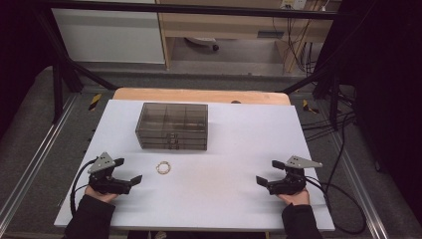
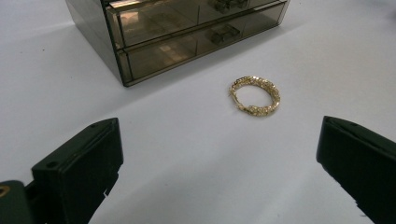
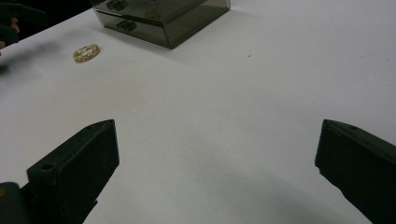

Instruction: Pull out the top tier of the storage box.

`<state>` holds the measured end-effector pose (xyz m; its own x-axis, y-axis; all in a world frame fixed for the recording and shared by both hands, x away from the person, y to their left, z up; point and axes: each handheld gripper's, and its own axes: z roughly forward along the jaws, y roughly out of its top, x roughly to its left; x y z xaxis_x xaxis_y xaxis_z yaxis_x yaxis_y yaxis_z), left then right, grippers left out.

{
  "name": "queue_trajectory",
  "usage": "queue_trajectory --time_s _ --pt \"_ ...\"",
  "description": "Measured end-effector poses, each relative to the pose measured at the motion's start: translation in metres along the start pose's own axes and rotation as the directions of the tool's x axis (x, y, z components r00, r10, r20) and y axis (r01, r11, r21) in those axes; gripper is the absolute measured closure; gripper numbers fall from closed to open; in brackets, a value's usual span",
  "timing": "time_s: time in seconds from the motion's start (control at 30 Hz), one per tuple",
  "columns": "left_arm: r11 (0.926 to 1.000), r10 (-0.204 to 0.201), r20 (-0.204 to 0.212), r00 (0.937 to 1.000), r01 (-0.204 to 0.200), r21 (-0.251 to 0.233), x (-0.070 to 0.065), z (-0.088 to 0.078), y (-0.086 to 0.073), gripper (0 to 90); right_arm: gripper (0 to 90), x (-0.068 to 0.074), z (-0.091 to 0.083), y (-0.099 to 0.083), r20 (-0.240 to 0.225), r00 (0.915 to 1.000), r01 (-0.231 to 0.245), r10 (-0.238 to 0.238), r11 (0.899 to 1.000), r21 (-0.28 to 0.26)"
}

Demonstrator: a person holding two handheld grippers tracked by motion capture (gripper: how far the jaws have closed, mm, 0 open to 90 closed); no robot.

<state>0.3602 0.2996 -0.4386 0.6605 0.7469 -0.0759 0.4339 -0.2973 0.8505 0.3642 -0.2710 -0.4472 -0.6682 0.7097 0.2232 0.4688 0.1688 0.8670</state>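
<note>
**Both hand-held grippers spread wide, gold bracelet lying free in front of the drawer box**

In the high view, the left hand-held gripper (image 1: 130, 171) is sitting in the lower left of the frame and the right hand-held gripper (image 1: 269, 172) in the lower right, each held by a hand coming up from the bottom edge. Both are hovering low over the white bench (image 1: 234, 139) with jaws pointing toward the middle of the frame, and a cable is trailing from each toward the frame's outer edge.

The left hand-held gripper (image 2: 219, 154) is standing with its jaws spread wide, nothing between them; in the left gripper view one black jaw is rising at the lower left and the other at the lower right, with bare bench surface showing in the gap. The right hand-held gripper (image 3: 217, 154) is spread just as wide and is pinching nothing.

The gold bracelet (image 1: 163, 168) is lying flat on the bench just left of centre in the high view, near the left hand-held gripper and well apart from the right one. In the left gripper view the gold bracelet (image 2: 255, 95) is lying right of centre, beyond the jaws and untouched. In the right gripper view it (image 3: 86, 52) is showing far off at the upper left.

The smoky transparent drawer box (image 1: 172, 125) is standing behind the bracelet, above it in the high view, near it but apart, with its drawers closed.
</note>
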Motion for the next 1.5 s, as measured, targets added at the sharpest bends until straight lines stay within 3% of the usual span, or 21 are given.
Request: queue_trajectory --time_s 0.93,1.5 --pt "0.9997 0.025 -0.016 0.9995 -0.025 0.001 -0.001 0.000 0.009 0.3 0.5 0.000 -0.003 0.001 0.002 1.0000 0.007 -0.007 1.000 -0.007" --pt "0.9938 0.110 -0.030 0.9934 -0.110 0.013 -0.010 0.002 0.017 0.3 0.5 0.001 -0.001 0.000 0.001 0.9998 0.018 -0.018 1.000 0.004"
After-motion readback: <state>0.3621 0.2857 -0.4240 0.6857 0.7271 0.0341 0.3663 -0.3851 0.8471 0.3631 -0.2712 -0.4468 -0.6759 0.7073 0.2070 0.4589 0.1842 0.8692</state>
